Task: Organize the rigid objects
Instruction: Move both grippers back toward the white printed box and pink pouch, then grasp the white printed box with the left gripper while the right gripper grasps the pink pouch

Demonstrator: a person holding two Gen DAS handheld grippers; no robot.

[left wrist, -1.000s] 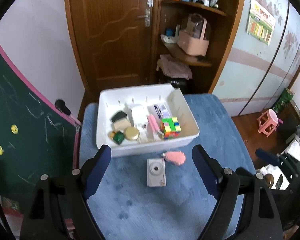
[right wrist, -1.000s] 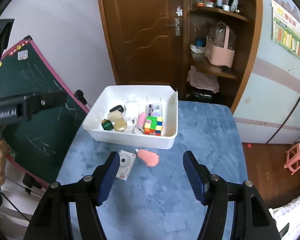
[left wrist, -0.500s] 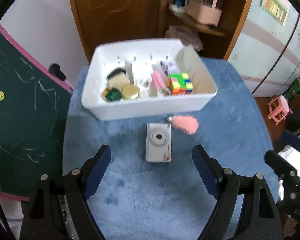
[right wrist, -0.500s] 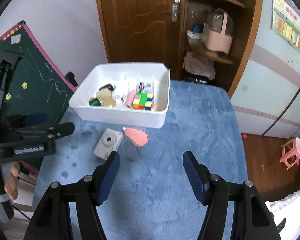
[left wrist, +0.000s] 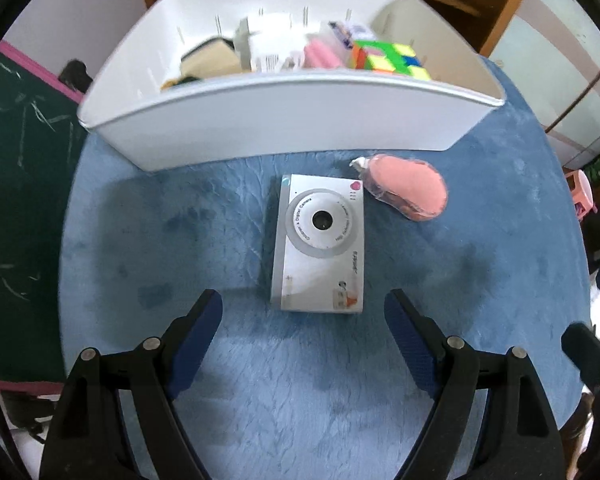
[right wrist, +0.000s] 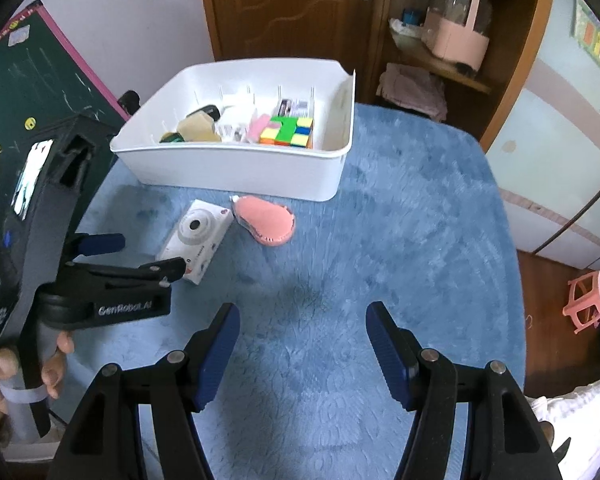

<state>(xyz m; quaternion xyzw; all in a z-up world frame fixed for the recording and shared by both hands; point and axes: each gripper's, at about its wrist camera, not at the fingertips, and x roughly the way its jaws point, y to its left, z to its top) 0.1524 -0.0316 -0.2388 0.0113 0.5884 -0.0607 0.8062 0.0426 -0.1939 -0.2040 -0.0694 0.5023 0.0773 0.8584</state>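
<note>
A white toy digital camera (left wrist: 320, 244) lies flat, lens up, on the blue rug (left wrist: 300, 380), just ahead of my open left gripper (left wrist: 303, 312). A pink wrapped item (left wrist: 408, 190) lies to its right. Behind them stands a white bin (left wrist: 284, 120) that holds a colour cube (left wrist: 388, 60) and several small items. In the right wrist view the camera (right wrist: 198, 234), pink item (right wrist: 266, 222) and bin (right wrist: 236, 168) lie ahead on the left, with the left gripper (right wrist: 136, 252) beside the camera. My right gripper (right wrist: 302, 320) is open and empty over bare rug.
A green chalkboard (right wrist: 40, 92) leans at the left. A wooden door (right wrist: 292, 4) and shelves with a pink basket (right wrist: 456, 36) stand behind the bin. A pink stool (right wrist: 588, 300) is on the floor at the right.
My left gripper has moved forward and down toward the camera, which now sits close to its fingers. My right gripper has shifted slightly; both stay open.
</note>
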